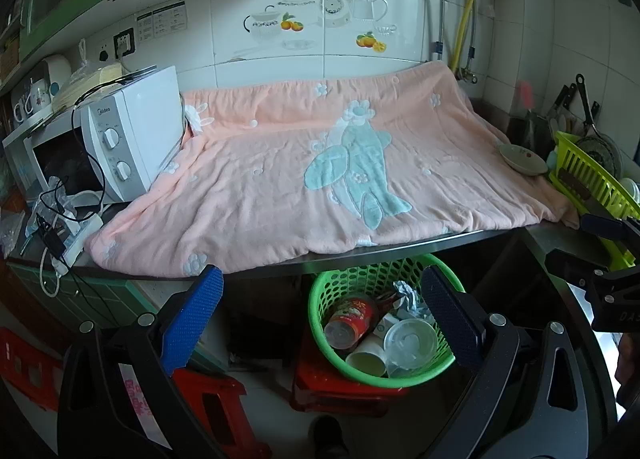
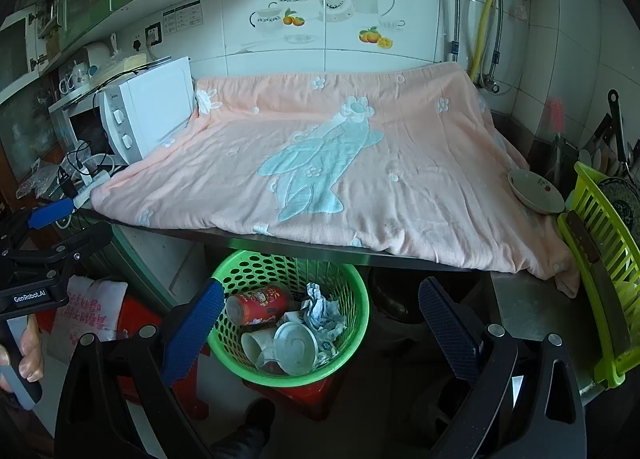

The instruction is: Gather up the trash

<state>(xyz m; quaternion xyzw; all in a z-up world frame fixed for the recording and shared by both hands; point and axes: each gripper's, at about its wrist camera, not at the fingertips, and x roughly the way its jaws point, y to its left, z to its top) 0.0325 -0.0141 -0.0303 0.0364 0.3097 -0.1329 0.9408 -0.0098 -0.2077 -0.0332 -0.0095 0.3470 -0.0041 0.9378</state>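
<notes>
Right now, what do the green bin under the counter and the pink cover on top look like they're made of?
The green basket looks like moulded plastic: glossy, with walls punched in regular round holes. The pink cover looks like soft cotton or terry cloth: matte, wrinkled, draping over the counter edge, which seems to be brushed steel.

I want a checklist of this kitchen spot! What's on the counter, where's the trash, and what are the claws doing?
Surface: pink blanket covers the counter; no loose trash seen on it.
Job's things: green basket below the counter edge holds a red can, paper cups, a plastic lid and crumpled paper.
Clutter: bowl on the blanket's right edge; yellow-green dish rack beside it.
Grippers: left claw open, empty; right claw open, empty.
Cables: black and white cords with a power strip in front of the microwave.
Surroundings: tiled wall, green cabinets, red stools on the floor.
</notes>
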